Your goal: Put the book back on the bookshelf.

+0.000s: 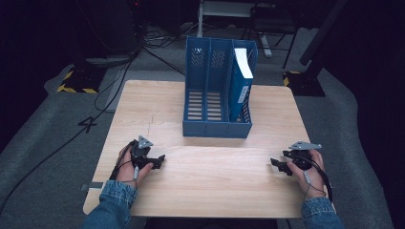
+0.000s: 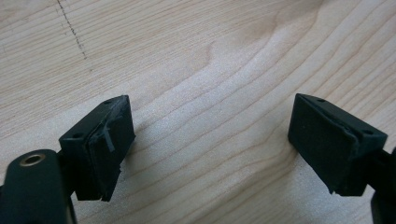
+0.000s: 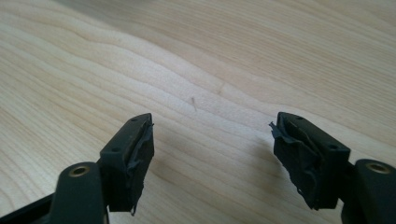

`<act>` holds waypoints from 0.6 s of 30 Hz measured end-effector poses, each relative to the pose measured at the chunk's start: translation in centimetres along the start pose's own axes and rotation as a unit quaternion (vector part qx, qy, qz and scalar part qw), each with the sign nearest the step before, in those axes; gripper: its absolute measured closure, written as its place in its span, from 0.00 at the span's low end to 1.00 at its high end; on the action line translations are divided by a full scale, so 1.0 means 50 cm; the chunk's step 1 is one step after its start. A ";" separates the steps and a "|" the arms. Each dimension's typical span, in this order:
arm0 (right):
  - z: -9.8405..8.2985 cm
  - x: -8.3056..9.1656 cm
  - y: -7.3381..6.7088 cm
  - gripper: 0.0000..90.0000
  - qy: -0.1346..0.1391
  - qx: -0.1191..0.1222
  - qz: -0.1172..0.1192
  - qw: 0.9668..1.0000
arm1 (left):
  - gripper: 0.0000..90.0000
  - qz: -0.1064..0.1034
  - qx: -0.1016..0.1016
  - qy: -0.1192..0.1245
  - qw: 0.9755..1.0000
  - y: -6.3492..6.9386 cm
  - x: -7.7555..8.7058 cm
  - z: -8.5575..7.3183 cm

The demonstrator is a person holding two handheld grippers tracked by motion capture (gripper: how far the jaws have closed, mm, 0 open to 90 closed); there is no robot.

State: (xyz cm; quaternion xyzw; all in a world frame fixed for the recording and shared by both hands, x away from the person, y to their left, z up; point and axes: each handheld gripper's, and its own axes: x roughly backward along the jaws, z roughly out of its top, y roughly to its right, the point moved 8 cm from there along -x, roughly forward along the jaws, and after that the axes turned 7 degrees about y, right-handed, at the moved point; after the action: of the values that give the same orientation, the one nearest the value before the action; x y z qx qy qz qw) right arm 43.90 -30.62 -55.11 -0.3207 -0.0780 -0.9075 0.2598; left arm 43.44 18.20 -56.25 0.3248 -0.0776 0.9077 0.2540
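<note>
Dark floor surrounded a wooden table (image 1: 205, 176) bearing a blue file rack (image 1: 217, 90). Both the left gripper (image 1: 160, 160) and right gripper (image 1: 276, 164) rested with jaws open, empty. A careless reach could probably tip the rack.

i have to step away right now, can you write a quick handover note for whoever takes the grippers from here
Left gripper: open, nothing between the jaws, low over the table at its near left.
Right gripper: open, nothing between the jaws, low over the table at its near right.
Things: blue file rack stands at the table's far middle; a blue book with a white top edge stands upright in its right slot. The other two slots look empty.
Done: the book sits in the rack.
Left: nothing is held, and no loose items lie on the table near the grippers.
</note>
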 end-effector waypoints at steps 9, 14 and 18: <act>-0.007 -0.020 -0.003 0.11 0.020 -0.002 -0.032 0.999 | 0.17 0.000 0.000 0.000 1.000 0.000 0.000 0.000; -0.007 -0.020 -0.002 0.10 0.019 -0.002 -0.033 0.999 | 0.17 0.000 0.000 0.000 1.000 0.000 0.000 0.000; -0.007 -0.022 -0.001 0.08 0.018 -0.005 -0.037 0.999 | 0.17 0.000 0.001 0.000 1.000 0.000 0.000 0.000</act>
State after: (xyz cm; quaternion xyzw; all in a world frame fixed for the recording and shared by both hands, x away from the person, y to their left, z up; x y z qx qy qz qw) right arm 44.43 -30.23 -56.07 -0.3023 -0.0808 -0.9226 0.2254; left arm 43.43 18.18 -56.25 0.3248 -0.0769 0.9078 0.2540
